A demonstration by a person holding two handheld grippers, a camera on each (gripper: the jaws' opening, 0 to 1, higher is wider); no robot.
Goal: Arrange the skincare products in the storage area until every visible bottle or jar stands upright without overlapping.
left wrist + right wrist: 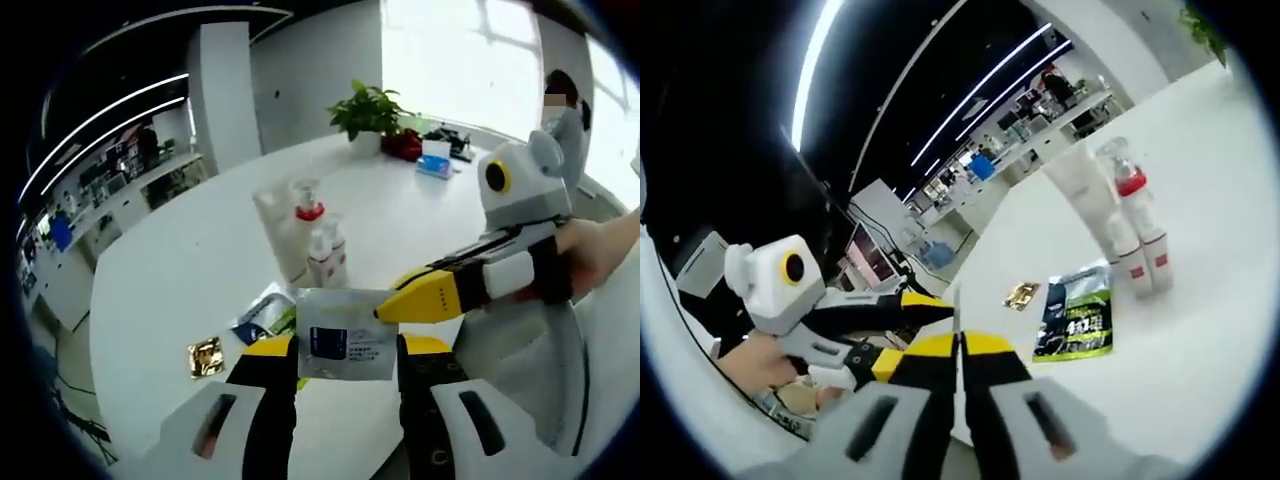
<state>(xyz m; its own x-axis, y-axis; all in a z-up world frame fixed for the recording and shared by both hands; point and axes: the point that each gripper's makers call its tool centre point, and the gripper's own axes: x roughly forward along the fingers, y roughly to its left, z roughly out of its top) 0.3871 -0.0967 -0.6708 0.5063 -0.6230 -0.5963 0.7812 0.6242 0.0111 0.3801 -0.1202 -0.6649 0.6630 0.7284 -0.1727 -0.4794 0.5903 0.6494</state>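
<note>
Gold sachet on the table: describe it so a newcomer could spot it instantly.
Start at the round white table and find the cluster of white bottles near its middle. Nearer the camera than those lies a dark printed pouch, flat on the table. The gold sachet lies just beyond that pouch, apart from it: small, square, shiny, and the one gold item there.

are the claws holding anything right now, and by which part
Both hold one flat white sachet with a blue label: the left claw pinches its side edges, and the right claw grips its upper right corner, shut on its thin edge in the right gripper view.
</note>
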